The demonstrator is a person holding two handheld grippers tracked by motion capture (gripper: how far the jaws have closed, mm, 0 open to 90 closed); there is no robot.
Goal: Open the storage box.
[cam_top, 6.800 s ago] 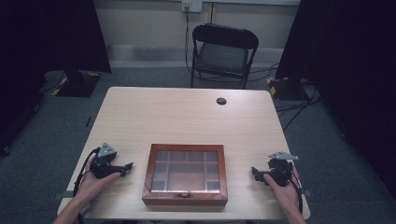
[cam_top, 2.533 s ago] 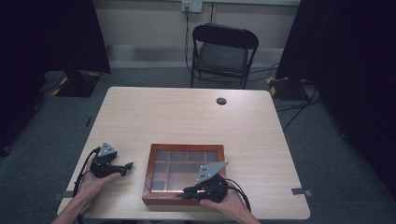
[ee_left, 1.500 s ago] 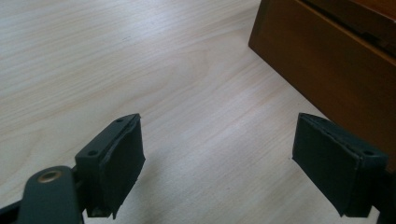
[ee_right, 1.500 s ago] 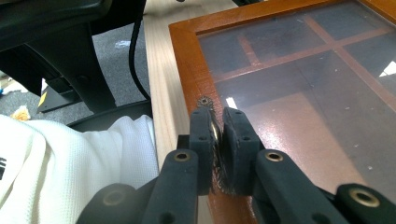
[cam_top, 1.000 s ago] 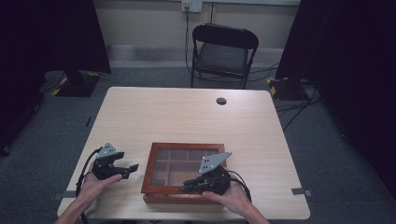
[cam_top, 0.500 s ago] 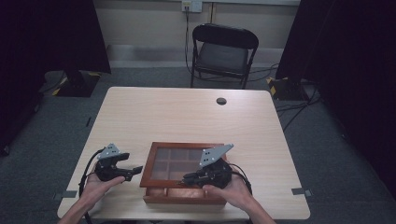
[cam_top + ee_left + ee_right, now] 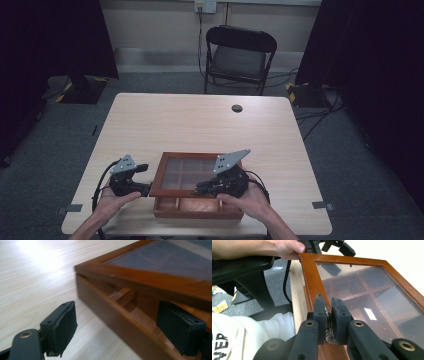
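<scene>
The wooden box (image 7: pixel 196 190) sat at the near edge of the tabletop (image 7: pixel 200 125), between my two hands, its glass-paned lid (image 7: pixel 367 292) raised a little at the front. I judged the lid stiff but fragile at the pane, hinged at the back and fairly light, so the frame or the small metal clasp (image 7: pixel 327 325) at its front edge was the place to hold, never the glass. My right gripper (image 7: pixel 328 315) had its jaws clenched on that clasp. My left gripper (image 7: pixel 125 332) stood with jaws released, straddling the box's left wall, one pad outside, the other under the lid. The right gripper view showed the dividers through the pane and the grip on the clasp; the left gripper view showed the gap beneath the lid; the high view gave the box's place, with a chair (image 7: pixel 239 55) beyond the tabletop
</scene>
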